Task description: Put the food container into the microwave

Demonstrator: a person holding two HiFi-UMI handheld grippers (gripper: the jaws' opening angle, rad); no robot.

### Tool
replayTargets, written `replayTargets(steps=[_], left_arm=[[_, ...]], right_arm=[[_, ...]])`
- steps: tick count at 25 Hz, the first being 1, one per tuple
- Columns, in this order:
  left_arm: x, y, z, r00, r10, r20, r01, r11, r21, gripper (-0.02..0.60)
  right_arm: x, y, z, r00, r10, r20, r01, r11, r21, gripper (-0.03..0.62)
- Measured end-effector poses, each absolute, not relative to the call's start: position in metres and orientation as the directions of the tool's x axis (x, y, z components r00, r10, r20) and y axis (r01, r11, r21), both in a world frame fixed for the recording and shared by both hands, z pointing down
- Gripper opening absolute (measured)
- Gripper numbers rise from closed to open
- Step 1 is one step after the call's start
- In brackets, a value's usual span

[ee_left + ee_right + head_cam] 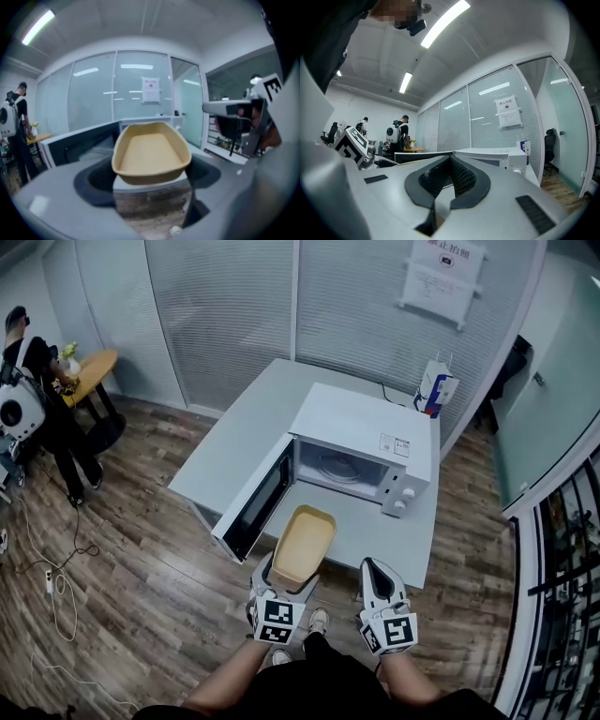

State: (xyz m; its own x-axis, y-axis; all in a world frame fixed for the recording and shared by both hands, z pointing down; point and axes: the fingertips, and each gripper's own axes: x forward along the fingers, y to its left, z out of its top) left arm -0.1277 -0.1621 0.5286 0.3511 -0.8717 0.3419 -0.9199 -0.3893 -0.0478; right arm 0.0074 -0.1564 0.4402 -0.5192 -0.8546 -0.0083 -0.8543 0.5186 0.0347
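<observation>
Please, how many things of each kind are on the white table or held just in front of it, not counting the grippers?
Microwave: 1
Food container: 1
Blue-and-white carton: 1
Total: 3
</observation>
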Motion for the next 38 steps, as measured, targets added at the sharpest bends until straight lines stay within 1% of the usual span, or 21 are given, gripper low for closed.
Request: replayTargets(steps=[9, 11, 17, 23, 27, 34, 38], left_arm=[[-0.117, -0.226, 0.537, 0.341, -0.869, 0.358, -0.927, -0.375, -0.027, 0.458], [-0.114, -0.241, 0.539, 0.342, -0.867, 0.363, -0.926, -0.377, -0.026, 0.457], [-0.118, -0.284, 0.545, 0.292, -0.877, 0.382, -0.947, -0.321, -0.013, 0.457], [-0.108, -0.31, 0.556, 0.281, -0.864, 0.418, -0.947, -0.319, -0.022, 0.457], [-0.106, -0.332, 0.564, 0.267, -0.862, 0.431, -0.951, -0.308, -0.028, 0.459], [-0.098, -0.368, 0.583, 0.281, -0.844, 0.457, -0.944, -0.329, -0.027, 0.458], [-0.093, -0.387, 0.594, 0.302, -0.831, 0.467, -0.937, -0.35, -0.018, 0.457]], right_arm=[[0.006, -0.212, 0.451, -0.539, -0.843, 0.012, -0.842, 0.539, 0.037, -0.002], [0.009, -0.226, 0.453, -0.536, -0.844, 0.014, -0.844, 0.536, 0.024, -0.002], [0.022, -0.26, 0.454, -0.538, -0.843, 0.025, -0.843, 0.538, -0.001, -0.002], [0.029, -0.291, 0.463, -0.552, -0.834, 0.022, -0.833, 0.55, -0.066, -0.002], [0.028, -0.312, 0.478, -0.555, -0.831, 0.042, -0.831, 0.551, -0.071, -0.002], [0.028, -0.343, 0.502, -0.532, -0.843, 0.078, -0.845, 0.521, -0.123, -0.002], [0.026, -0.36, 0.517, -0.51, -0.853, 0.11, -0.86, 0.5, -0.108, -0.002]])
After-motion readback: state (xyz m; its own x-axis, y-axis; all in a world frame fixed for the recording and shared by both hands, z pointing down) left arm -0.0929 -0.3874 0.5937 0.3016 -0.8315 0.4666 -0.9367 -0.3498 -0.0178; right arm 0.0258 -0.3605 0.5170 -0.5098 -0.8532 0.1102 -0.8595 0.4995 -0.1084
